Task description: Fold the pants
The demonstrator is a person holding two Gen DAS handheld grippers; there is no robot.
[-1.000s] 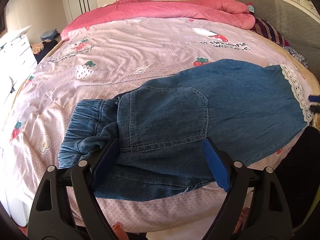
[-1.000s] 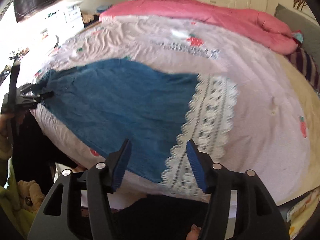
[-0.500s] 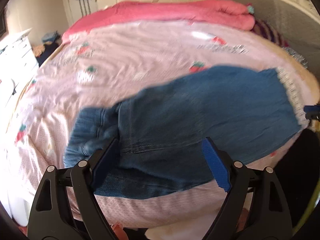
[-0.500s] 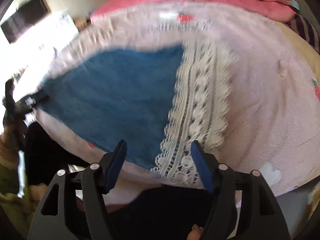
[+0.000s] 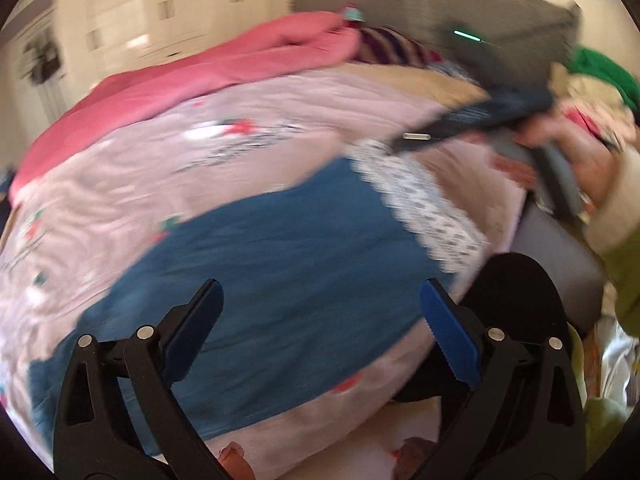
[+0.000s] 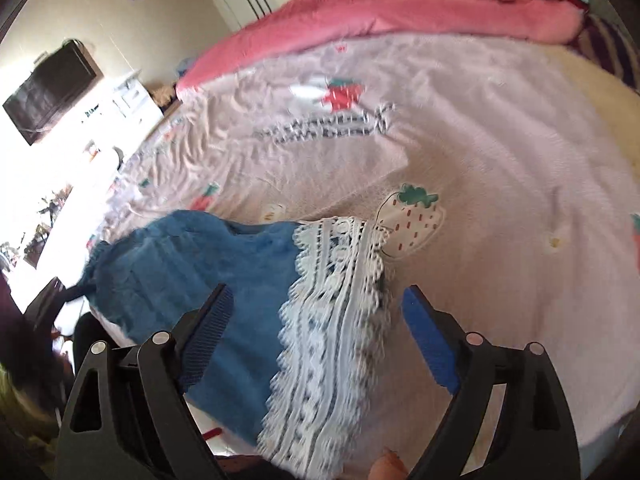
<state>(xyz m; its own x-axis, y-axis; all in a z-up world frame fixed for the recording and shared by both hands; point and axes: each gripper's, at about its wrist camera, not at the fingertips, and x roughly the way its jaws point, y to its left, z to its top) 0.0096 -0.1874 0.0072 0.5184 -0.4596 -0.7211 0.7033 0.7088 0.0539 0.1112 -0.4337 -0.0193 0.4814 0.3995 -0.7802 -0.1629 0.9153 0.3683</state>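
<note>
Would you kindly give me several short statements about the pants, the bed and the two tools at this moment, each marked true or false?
1. The pants lie on a pink strawberry-print bedspread. True.
2. The left tool is shut on the denim. False: its fingers stand wide apart above the pants, gripping nothing.
3. The pants end in a white lace hem. True.
4. The right tool is clamped on the pink quilt. False: it is open, its fingers either side of the lace hem; the quilt is bunched along the bed's far edge.
5. The pants are black. False: they are blue denim.
</note>
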